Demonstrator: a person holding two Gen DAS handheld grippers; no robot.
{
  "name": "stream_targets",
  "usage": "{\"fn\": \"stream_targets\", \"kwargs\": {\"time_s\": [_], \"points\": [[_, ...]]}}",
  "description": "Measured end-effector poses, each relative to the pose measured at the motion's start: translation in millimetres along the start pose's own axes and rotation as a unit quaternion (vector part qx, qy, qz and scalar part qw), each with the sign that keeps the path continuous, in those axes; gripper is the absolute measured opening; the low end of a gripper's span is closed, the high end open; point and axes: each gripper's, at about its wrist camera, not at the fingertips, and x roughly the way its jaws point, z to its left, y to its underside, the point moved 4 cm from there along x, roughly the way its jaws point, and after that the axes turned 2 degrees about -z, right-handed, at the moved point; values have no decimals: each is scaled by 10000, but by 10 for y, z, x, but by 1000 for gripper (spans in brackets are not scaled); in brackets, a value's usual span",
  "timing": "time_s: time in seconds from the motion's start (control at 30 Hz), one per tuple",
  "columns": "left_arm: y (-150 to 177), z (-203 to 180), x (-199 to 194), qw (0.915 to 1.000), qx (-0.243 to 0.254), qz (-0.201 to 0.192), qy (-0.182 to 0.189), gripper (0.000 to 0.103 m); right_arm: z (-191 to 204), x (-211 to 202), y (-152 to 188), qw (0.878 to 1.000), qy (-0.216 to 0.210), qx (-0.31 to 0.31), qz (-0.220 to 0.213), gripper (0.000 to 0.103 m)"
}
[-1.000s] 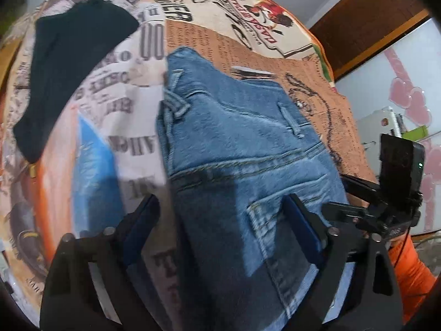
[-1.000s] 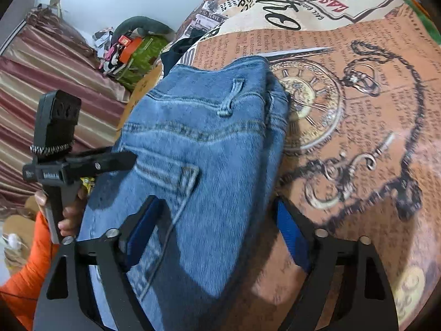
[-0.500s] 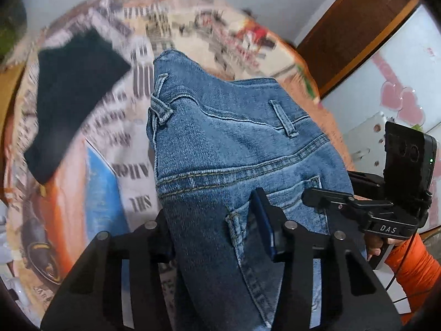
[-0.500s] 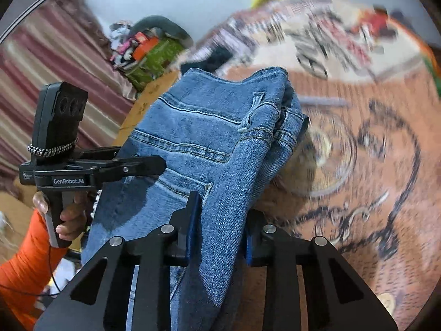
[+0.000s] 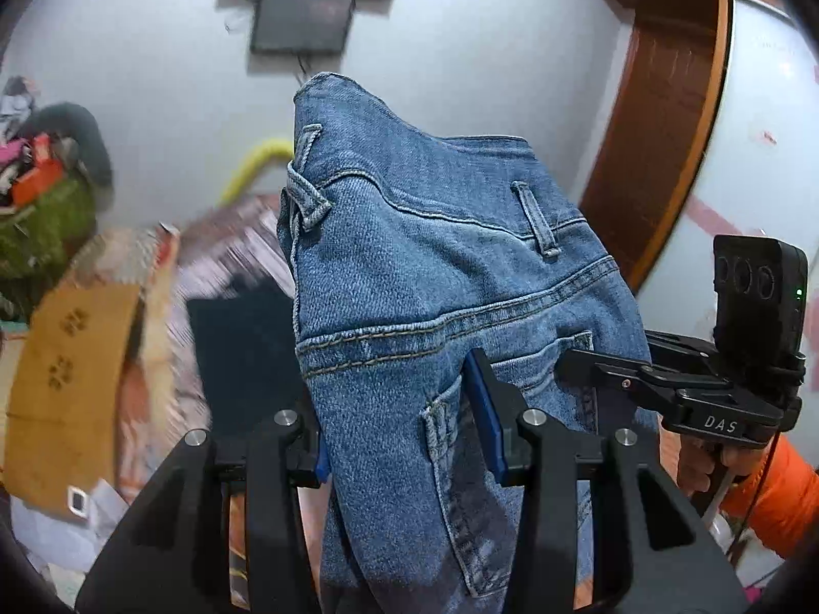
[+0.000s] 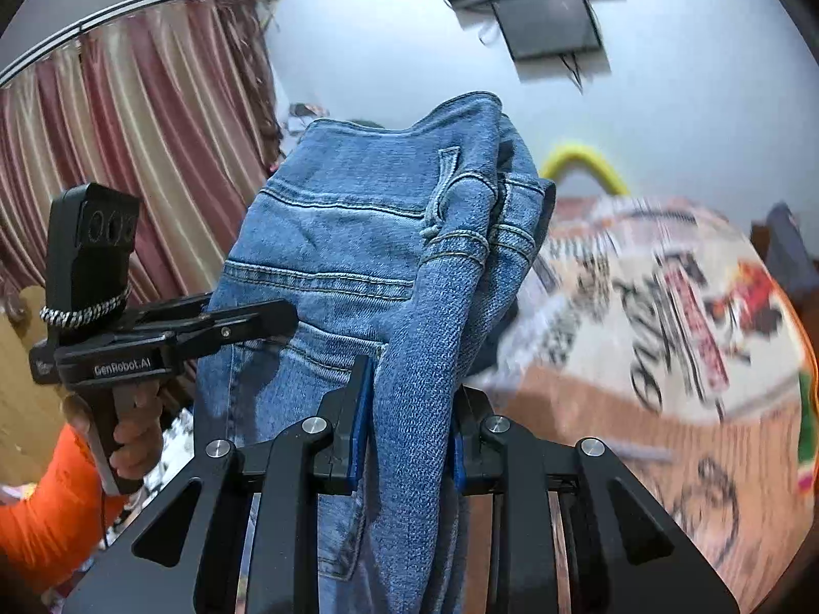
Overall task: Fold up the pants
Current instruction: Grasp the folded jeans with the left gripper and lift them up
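While both grippers pinch jeans (image 5: 435, 276) — left gripper (image 5: 404, 430), right gripper (image 6: 407, 419) — only right view shows curtain (image 6: 128, 163).

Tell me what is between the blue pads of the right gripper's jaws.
A bunched fold of the blue denim jeans, pinched by the right gripper. Nothing else sits between the jaws; the right wrist view shows it.

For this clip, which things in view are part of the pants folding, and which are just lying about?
Part of the job:
- blue jeans, clamped in both tongs
- left tongs
- right tongs
- printed bedspread below

Just lying about:
- dark garment on the bedspread
- pile of clutter by the wall
- striped curtain
- wall-mounted screen
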Motion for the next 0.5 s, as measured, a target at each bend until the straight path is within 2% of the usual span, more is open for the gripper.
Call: {"fn": "stream_targets", "kwargs": {"time_s": [0.1, 0.3, 0.5], "points": [[-156, 296, -2, 9997, -118, -173, -109, 44, 71, 250, -158, 9999, 4, -117, -41, 23], [-313, 938, 270, 9983, -350, -271, -384, 44, 97, 895, -317, 9994, 110, -317, 91, 23], [-265, 1530, 908, 9961, -670, -49, -572, 44, -178, 1694, -327, 9979, 258, -14, 595, 23]]}}
